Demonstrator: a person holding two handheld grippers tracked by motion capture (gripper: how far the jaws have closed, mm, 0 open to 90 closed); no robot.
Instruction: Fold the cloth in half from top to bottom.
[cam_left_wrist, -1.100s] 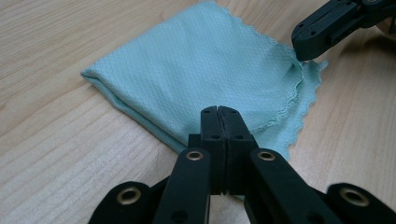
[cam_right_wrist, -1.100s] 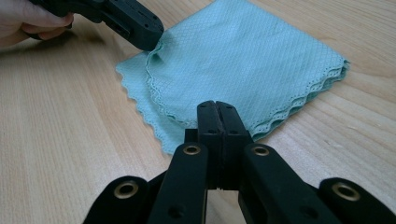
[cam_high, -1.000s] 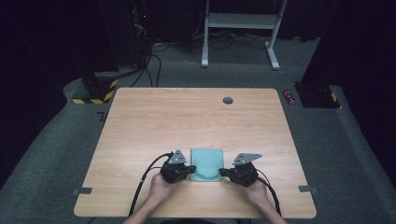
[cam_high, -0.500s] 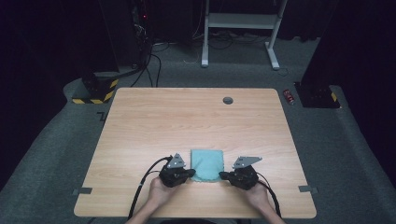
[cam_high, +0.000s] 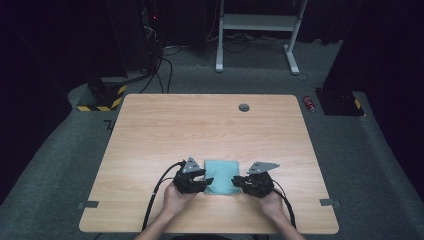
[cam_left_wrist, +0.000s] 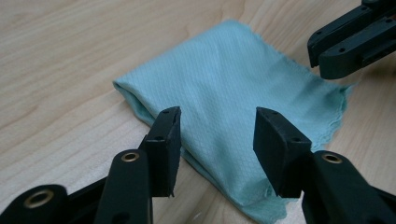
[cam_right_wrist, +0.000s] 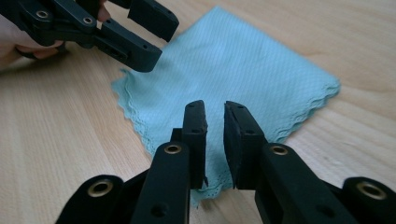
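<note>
A folded teal cloth (cam_high: 221, 175) lies flat on the wooden table (cam_high: 200, 125) near its front edge. My left gripper (cam_high: 204, 181) is at the cloth's near left corner, its jaws just opened. In the left gripper view its jaws (cam_left_wrist: 217, 121) stand wide apart over the cloth (cam_left_wrist: 233, 79) without touching it. My right gripper (cam_high: 237, 181) is at the near right corner. Its jaws (cam_right_wrist: 215, 112) have just parted to a narrow gap above the scalloped hem of the cloth (cam_right_wrist: 247, 70), with nothing pinched. Each gripper view also has the other gripper farther off: the right gripper (cam_left_wrist: 355, 39) and the left gripper (cam_right_wrist: 152, 39).
A round cable grommet (cam_high: 244, 107) sits near the table's far edge. On the floor beyond are a white desk frame (cam_high: 255, 22), a red can (cam_high: 310, 103) and a yellow-and-black striped base (cam_high: 100, 102). Tape marks (cam_high: 88, 204) flag the front corners.
Both hands drew slightly toward the front edge and then stayed at the cloth's near corners. The cloth lies where it was.
</note>
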